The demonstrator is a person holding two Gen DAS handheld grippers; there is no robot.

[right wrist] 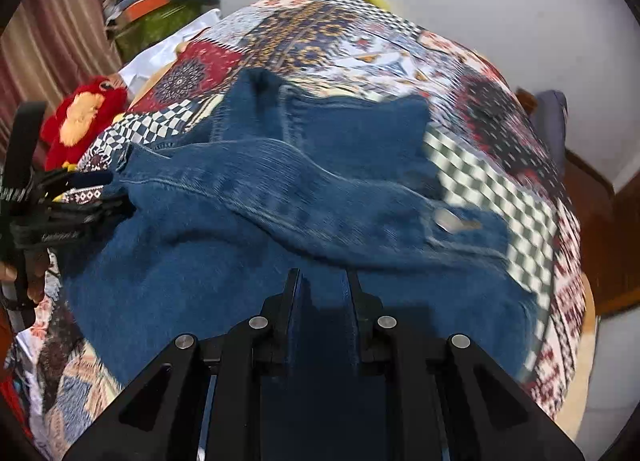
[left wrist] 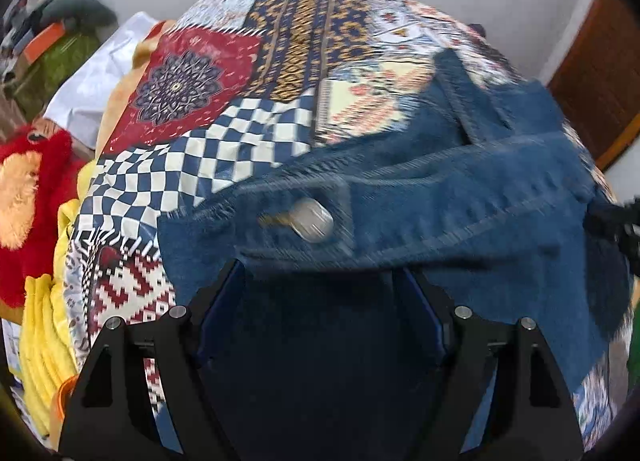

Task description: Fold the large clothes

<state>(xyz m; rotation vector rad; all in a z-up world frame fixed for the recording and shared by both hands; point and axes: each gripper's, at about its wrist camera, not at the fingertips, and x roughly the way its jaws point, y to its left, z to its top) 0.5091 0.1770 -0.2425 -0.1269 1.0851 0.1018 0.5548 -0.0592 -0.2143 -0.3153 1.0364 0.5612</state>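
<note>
**Operator:** Gripper first: my left gripper (left wrist: 320, 273) has its jaws spread wide above the denim, with nothing pinched between them. My right gripper (right wrist: 320, 281) has its jaws drawn close together on a fold of the same cloth, so I read that as a grip.

**Observer:** And the garment?

**Operator:** Going from biggest down: the patchwork bedspread (left wrist: 248, 129) covers the bed, and the blue denim jacket (right wrist: 280, 181) lies across it, spread toward both cameras. One panel is laid over the body, with a stitched seam running across. Its metal button (left wrist: 312, 219) sits just beyond my left gripper.

**Observer:** How far along would you say?

**Operator:** Early to middle, I judge. One fold seems laid, but the jacket is rumpled and wide, not yet a compact stack. More folds and a smoothing remain.

**Observer:** Anything nearby?

**Operator:** A red plush toy (right wrist: 80, 121) at the bed's edge, well apart from the denim.
</note>
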